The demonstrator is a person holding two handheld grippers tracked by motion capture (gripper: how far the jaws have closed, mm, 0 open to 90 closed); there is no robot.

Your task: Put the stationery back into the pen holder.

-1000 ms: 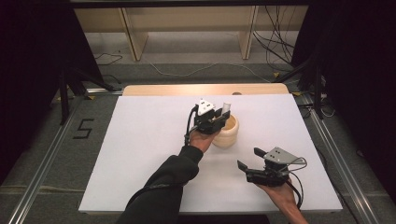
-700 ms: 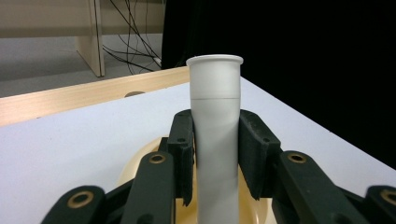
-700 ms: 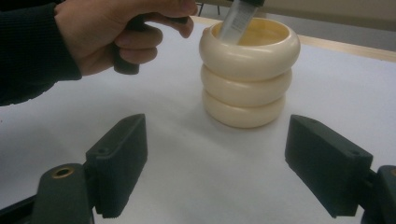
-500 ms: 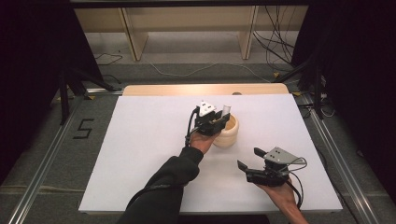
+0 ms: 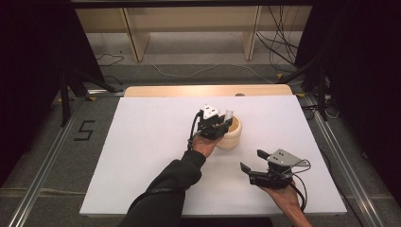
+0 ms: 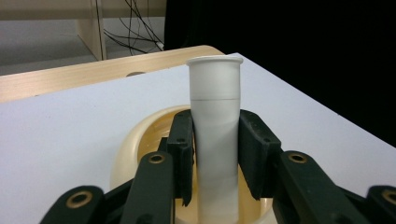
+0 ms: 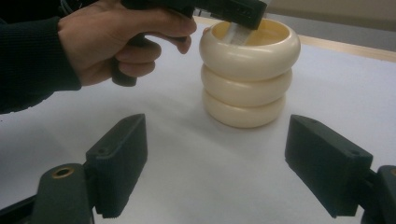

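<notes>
A cream pot (image 5: 231, 133) shaped like three stacked rings (image 7: 250, 74) stands at the middle of the white table (image 5: 156, 137). A white tube (image 6: 215, 135) with a flared rim stands upright inside the cream pot (image 6: 140, 140), and my left gripper (image 6: 215, 158) is shut on its lower part. From above, the left gripper (image 5: 221, 124) hovers over the pot's left rim, with the white tube (image 5: 228, 115) poking up. My right gripper (image 5: 250, 161) rests open near the table's front right, its jaws wide apart and nothing between them (image 7: 217, 163), aimed at the pot.
A light wooden strip (image 5: 208, 90) runs along the table's far edge. Metal rails (image 5: 45, 156) flank the table on both sides. Cables (image 5: 279, 47) lie on the floor beyond, beside wooden shelf legs (image 5: 135, 38).
</notes>
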